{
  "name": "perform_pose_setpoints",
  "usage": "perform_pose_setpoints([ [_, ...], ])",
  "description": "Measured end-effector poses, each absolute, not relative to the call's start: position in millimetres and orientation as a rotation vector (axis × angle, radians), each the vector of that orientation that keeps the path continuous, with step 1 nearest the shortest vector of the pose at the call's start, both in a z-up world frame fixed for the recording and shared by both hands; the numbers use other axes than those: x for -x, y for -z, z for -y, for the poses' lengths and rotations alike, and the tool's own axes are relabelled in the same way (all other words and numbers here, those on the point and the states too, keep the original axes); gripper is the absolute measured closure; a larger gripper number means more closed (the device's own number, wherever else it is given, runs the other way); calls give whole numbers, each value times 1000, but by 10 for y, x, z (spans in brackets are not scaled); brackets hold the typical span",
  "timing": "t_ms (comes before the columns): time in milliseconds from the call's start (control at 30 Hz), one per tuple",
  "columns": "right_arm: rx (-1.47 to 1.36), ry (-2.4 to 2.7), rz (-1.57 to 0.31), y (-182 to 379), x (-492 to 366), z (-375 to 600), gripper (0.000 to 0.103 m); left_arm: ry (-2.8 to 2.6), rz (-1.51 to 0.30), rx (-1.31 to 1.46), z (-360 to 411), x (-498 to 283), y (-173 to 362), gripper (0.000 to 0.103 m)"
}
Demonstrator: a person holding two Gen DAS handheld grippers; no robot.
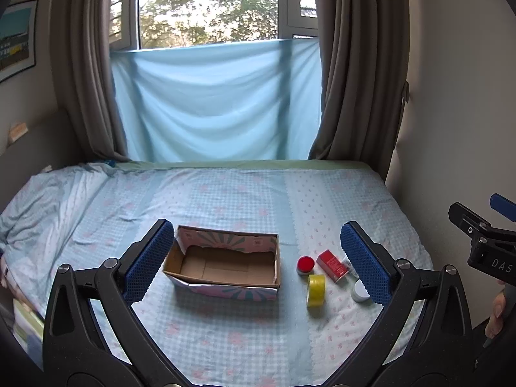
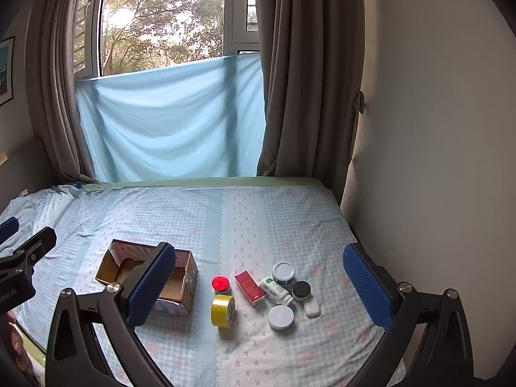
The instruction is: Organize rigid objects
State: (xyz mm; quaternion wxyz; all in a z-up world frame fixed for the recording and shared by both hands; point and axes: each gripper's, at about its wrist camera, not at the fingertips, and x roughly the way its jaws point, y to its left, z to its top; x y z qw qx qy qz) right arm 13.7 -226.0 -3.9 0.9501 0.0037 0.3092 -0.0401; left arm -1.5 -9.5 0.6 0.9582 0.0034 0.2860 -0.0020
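a bed with a pale blue checked sheet carries everything; behind it hang two brown curtains and a light blue cloth across the lower window. one open cardboard box sits left of centre, its inside bare as far as can be seen. to its right lies a cluster of eight small things: one red-lidded jar, one yellow tape roll on its edge, one red carton, one white bottle lying down, one jar with a clear lid, one black-lidded jar, one white-lidded jar and one small white block. left tool and right tool both hover above the bed, fingers wide apart, gripping nothing; the left tool's right finger hides part of the cluster in its own view.
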Motion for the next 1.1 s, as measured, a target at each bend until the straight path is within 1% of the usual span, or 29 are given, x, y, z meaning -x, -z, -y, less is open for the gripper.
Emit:
perform_pose_setpoints([
  [1100, -24, 74, -630, 50, -171, 2295, 0, 9, -590, -2, 111, -37, -18, 0],
])
